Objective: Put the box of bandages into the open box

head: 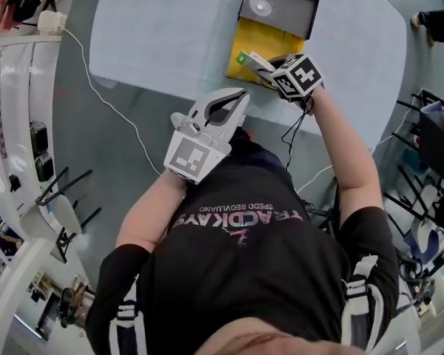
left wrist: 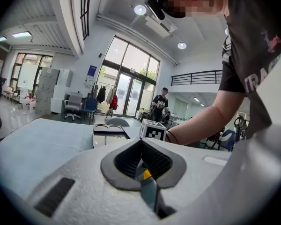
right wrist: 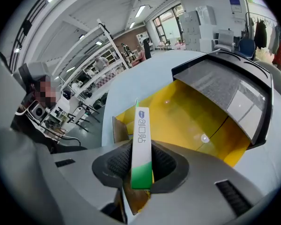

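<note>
The box of bandages (right wrist: 141, 144), narrow, white with a green end, stands edge-on between the pads of my right gripper (right wrist: 141, 165), which is shut on it. In the head view my right gripper (head: 263, 68) holds the bandage box (head: 250, 60) tilted over the near edge of the open box (head: 263, 39), whose inside is yellow (right wrist: 192, 121). Its dark lid (head: 281, 2) stands folded back at the far side. My left gripper (head: 237, 98) hovers nearer to me by the table's front edge, its jaws closed with nothing in them (left wrist: 141, 158).
The pale blue table (head: 155, 35) carries only the open box. A thin cable (head: 111, 102) runs from a white shelf unit (head: 15, 124) at the left toward me. Racks and chair legs (head: 429, 168) stand at the right. A person (left wrist: 160, 104) stands far off by the glass doors.
</note>
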The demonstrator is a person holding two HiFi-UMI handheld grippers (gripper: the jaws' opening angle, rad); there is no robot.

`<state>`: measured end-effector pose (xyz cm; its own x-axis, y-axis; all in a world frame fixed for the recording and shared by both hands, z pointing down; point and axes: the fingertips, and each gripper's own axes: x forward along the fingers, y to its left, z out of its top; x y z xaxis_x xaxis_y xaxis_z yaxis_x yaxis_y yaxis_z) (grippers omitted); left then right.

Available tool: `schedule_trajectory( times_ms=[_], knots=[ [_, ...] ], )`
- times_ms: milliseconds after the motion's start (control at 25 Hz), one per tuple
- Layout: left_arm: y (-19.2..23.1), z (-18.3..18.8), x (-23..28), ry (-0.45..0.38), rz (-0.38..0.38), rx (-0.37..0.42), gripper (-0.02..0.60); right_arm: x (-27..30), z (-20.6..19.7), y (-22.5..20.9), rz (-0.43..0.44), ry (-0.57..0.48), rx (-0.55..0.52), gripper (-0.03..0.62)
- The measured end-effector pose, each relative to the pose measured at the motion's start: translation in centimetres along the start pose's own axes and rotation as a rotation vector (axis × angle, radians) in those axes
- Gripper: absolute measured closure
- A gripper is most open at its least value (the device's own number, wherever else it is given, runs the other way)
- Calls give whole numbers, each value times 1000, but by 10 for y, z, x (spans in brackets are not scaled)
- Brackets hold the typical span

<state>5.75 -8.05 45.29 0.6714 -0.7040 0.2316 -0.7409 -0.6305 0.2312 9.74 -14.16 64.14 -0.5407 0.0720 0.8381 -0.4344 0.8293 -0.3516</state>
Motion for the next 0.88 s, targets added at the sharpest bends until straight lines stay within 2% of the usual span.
schedule_trajectory(
  times_ms=[440, 600, 880],
  knots=[
    [7, -10, -5, 11, 18, -23, 565, 15, -5, -8, 79, 100, 49, 503],
    [5, -9, -3, 14, 9, -25, 565, 12, -1, -14, 61, 104, 40, 500],
    [9, -11, 2, 22, -5, -31, 565, 13, 5, -28, -29, 93, -6, 442]
  ],
)
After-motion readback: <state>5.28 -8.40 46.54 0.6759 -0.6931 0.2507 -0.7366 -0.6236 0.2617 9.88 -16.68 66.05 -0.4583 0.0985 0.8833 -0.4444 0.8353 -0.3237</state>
